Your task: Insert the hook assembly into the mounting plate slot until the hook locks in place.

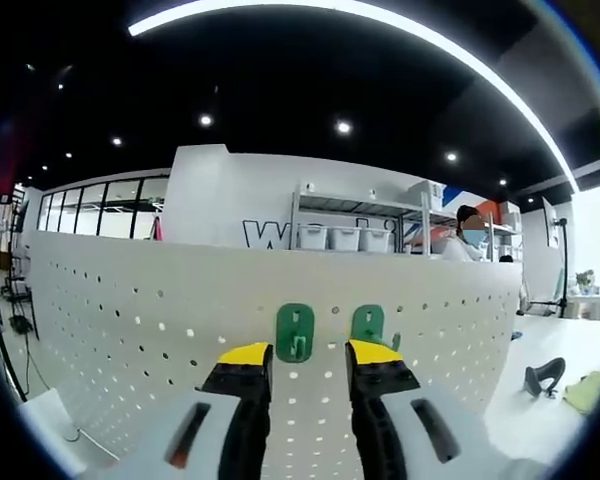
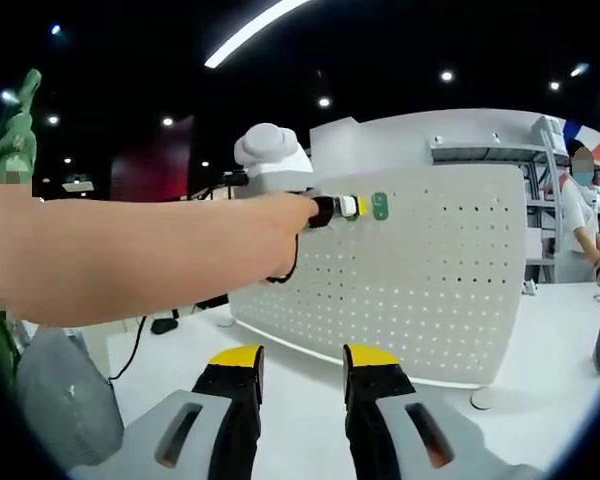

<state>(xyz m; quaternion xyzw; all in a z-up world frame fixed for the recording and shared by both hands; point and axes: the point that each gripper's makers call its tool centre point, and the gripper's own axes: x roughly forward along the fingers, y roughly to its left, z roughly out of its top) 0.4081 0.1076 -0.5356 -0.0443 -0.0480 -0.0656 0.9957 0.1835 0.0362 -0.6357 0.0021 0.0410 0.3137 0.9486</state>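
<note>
1. Left gripper view: left tool (image 1: 310,362) close against a white pegboard panel (image 1: 130,320), yellow-tipped jaws parted with nothing between them.
2. Just beyond those jaw tips, two green hooks on the panel: one green hook (image 1: 295,332) between the jaws, a second green hook (image 1: 368,323) above the right jaw tip, partly covered by it.
3. Same view, behind the panel: white wall with large dark lettering, only "W" readable, the rest cut off by a metal shelf (image 1: 360,215) carrying white bins (image 1: 344,238); a seated person (image 1: 460,240) to the right.
4. Right gripper view, from farther back: the whole pegboard panel standing on a white bench (image 2: 310,385), a person's arm (image 2: 130,255) reaching across from the left with the left tool at the panel's upper part.
5. There, one green hook (image 2: 380,206) just beside the yellow tips; second hook not to be made out at this size.
6. Right tool (image 2: 302,362) low over the bench, well apart from the panel, jaws parted and holding nothing.
7. Another person (image 2: 580,215) standing at the right edge of this view.
</note>
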